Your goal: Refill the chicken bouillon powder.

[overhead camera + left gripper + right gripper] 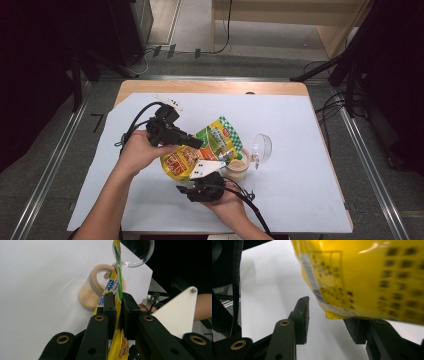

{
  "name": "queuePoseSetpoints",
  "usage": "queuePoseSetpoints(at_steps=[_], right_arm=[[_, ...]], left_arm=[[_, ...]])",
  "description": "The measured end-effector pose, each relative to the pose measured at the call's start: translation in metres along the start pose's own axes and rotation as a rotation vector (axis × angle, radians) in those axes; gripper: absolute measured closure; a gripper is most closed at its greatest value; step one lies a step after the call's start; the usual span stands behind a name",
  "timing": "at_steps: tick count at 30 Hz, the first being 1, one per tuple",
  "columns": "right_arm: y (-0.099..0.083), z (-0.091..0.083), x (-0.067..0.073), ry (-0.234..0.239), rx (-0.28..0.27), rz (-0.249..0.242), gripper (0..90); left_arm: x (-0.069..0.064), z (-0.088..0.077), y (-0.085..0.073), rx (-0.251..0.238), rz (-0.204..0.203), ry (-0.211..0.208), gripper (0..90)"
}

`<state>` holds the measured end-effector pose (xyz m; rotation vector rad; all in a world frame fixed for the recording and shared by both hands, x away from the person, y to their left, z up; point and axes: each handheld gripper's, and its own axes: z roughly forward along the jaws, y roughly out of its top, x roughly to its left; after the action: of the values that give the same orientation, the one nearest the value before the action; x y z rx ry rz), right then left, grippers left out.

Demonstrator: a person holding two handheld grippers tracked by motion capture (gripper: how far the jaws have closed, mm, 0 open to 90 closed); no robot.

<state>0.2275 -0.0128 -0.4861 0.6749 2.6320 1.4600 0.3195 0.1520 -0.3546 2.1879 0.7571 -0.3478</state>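
- High view: yellow-and-green snack pouch point(200, 150) held tilted above the white table sheet point(300, 200), top corner leaning over a small clear jar point(238, 167) with beige powder inside. Left gripper point(192, 142) clamped on the pouch's upper part; right gripper point(187, 189) just below the pouch's lower end. Clear domed lid point(262, 147) lying just beside the jar, so already off. Judged mid-pour: some powder in the jar, pouch not yet set down, lid still to go back on.
- Left gripper view: jaws pinched tight on the thin edge of the pouch point(117, 315), which runs up toward the jar point(93, 293) and the lid point(136, 253). Grey plate of the other gripper point(178, 312) off to the right, with a forearm behind it.
- Right gripper view: jaws apart, nothing pressed between them; bottom of the pouch point(367, 277) hanging just above, its corner near one jaw. Black cable point(235, 285) at the left.
- In the way: lid very near the jar, easily knocked; cables trailing across the sheet.
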Motion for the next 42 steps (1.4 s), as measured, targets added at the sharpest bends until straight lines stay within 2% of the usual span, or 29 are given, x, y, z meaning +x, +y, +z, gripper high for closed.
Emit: queuePoseSetpoints(at_steps=[7,11,15,29,33,42], right_arm=[[0.0,-0.002,-0.001,-0.018,-0.02,-0.007,56.3],[-0.002,-0.003,-0.002,-0.03,-0.039,0.009,55.4],[-0.002,-0.005,-0.003,-0.038,-0.045,0.007,55.9],[-0.005,0.001,-0.002,-0.047,0.008,-0.015,55.9],[-0.006,0.003,-0.001,-0.048,0.013,-0.016,55.8],[-0.007,0.006,0.002,-0.032,0.025,-0.012,55.6]], left_arm=[[0.003,-0.004,-0.003,0.0,0.006,0.0,84.6],[0.004,-0.005,-0.005,-0.003,0.005,0.002,84.4],[0.005,-0.004,-0.005,-0.003,0.011,-0.011,82.5],[-0.001,0.01,-0.001,0.001,0.05,-0.001,82.2],[-0.001,0.011,-0.001,-0.006,0.048,-0.003,86.2],[-0.001,0.01,-0.001,-0.01,0.043,-0.013,85.8]])
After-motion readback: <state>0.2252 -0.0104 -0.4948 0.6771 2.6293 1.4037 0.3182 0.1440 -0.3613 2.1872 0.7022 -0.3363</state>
